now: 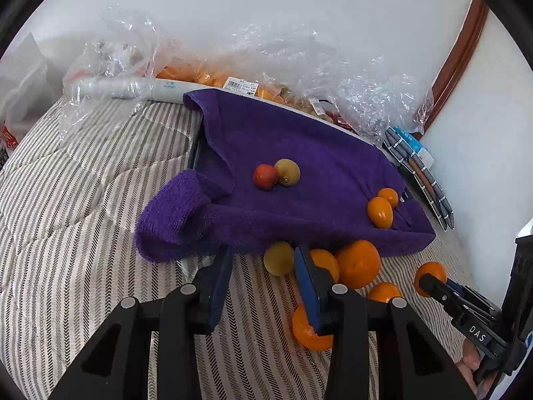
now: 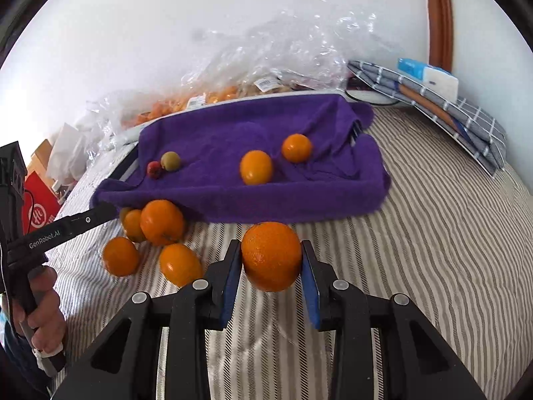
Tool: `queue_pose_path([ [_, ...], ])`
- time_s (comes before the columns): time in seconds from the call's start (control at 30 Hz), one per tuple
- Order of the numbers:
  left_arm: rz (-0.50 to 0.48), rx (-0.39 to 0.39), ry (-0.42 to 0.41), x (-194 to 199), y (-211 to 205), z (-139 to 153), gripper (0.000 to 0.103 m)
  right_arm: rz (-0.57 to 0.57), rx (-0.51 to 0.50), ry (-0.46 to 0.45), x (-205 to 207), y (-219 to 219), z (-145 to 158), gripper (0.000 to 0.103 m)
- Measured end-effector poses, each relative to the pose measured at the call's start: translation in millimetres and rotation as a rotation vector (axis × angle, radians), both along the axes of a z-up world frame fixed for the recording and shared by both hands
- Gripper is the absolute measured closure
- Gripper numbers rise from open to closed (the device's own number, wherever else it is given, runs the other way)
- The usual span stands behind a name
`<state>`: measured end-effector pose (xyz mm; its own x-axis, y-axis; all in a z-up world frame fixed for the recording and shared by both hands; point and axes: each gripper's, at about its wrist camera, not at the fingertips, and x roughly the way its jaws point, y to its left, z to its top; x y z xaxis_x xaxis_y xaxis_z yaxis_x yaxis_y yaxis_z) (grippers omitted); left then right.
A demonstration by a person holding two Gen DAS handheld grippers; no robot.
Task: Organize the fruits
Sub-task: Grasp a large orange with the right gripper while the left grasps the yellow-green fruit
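While the right hand-held gripper [image 2: 270, 263] clamps an orange [image 2: 271, 256] for transfer to the purple towel [image 2: 233, 140], left hand-held gripper [image 1: 263, 266] is unclenched, empty, approx. beside loose fruit.

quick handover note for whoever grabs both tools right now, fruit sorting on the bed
Right tool: shut on an orange, lifted clear of the striped bedding.
Left tool: open, nothing between its fingers, low beside the loose pile at the towel's front edge.
On the purple towel: a red fruit touching a green one, plus two orange fruits together.
Left to do: the yellow-green fruit and the oranges lying off the towel, and the held orange.
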<state>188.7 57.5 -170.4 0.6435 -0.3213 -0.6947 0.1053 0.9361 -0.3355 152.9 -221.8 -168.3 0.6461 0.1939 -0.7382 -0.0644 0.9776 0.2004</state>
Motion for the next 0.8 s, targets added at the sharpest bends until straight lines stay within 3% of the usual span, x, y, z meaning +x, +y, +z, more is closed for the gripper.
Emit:
queue_pose_path([
  [0.23, -0.03, 0.009, 0.061, 7.1, -10.0, -8.7, 0.074, -0.055, -0.001, 0.04, 1.1, -5.9, -11.2, 0.069],
  [0.5, -0.037, 0.044, 0.058, 11.1, -17.3, -8.5, 0.074, -0.035, -0.054, 0.079, 4.5, 1.5, -17.5, 0.069],
  [0.7, -0.034, 0.072, 0.043, 12.5, -20.0, -8.5, 0.074, -0.022, -0.03, 0.072, 2.8, -0.5, -17.3, 0.07],
  [0.8, -0.048, 0.062, 0.045, 13.9, -19.0, -9.0, 0.08, -0.029, -0.003, 0.071, 2.8, -3.9, -16.9, 0.071],
])
